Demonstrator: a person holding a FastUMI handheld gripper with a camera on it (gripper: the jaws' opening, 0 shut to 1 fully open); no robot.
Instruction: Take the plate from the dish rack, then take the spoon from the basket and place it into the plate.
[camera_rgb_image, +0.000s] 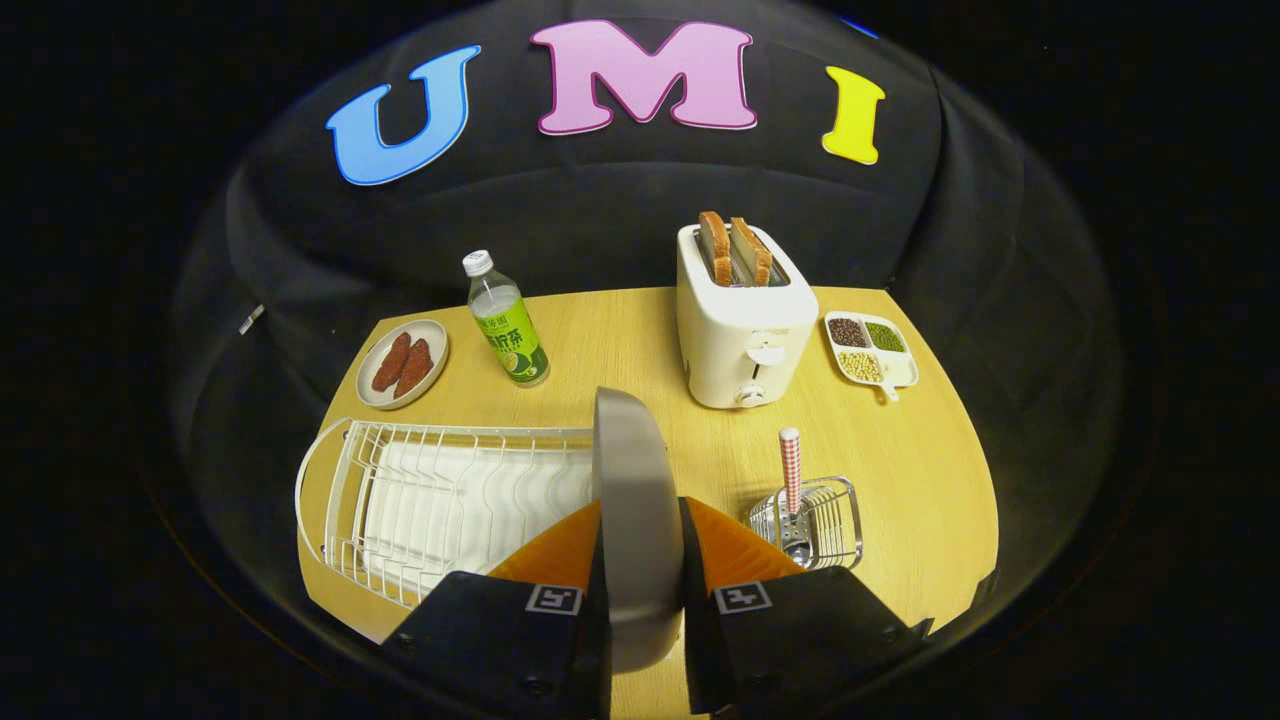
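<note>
A grey plate (632, 480) stands on edge between my two fingers, and my gripper (642, 555) is shut on it, holding it above the wooden table. The white wire dish rack (440, 500) lies just to the left of the plate and holds nothing. To the right of my fingers sits a small metal basket (815, 520). In it stands a spoon (791, 480) with a red-and-white checked handle pointing up, its bowl down in the basket.
Beyond the rack are a small plate of sausages (403, 364) and a green-labelled bottle (507, 320). A white toaster (745, 320) with two bread slices stands behind the basket, and a divided dish of beans (868, 347) lies at the far right. The wooden table (900, 470) ends near the basket's right.
</note>
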